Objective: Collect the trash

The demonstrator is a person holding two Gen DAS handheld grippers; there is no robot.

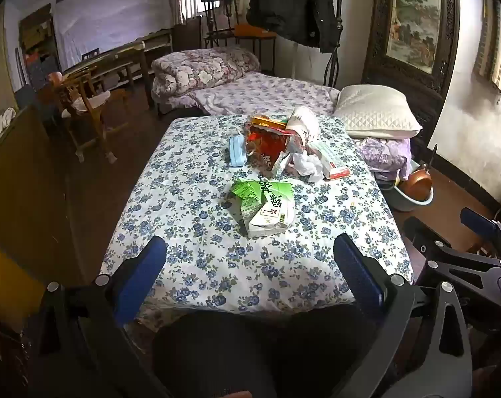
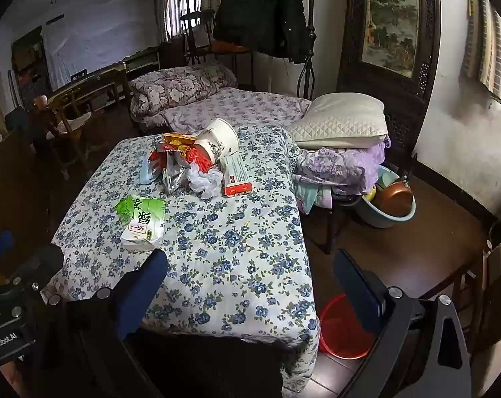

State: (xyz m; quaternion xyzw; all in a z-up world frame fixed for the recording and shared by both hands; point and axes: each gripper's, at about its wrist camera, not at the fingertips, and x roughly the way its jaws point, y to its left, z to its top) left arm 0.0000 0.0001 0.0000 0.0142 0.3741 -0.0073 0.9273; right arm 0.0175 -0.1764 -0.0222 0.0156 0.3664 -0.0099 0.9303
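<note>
Over the near edge of the counter: we hold both grippers wide apart, nothing between the blue pads of either.
Left gripper (image 1: 250, 272): its pads straddle bare flowered cloth (image 1: 190, 179); we see the green tea carton (image 1: 267, 207) lying flat just ahead of it, centred between the fingers and apart from them.
Right gripper (image 2: 250, 282): we have it at the counter's near right corner; the same green tea carton (image 2: 143, 222) lies ahead and to the left, close to its left finger (image 2: 141, 292) but not touching.
Trash pile: farther back we see a heap of litter, with a blue face mask (image 1: 236, 151) at its left, a red wrapper (image 1: 267, 144), crumpled white plastic (image 1: 305, 162), a tipped paper cup (image 2: 219, 141) and a small red-and-white box (image 2: 237, 175) at its right.
Red bucket (image 2: 341, 328): on the floor, below the counter's right corner, under our right gripper.
Beyond: a white pillow (image 1: 376, 112) lies right of the pile.
</note>
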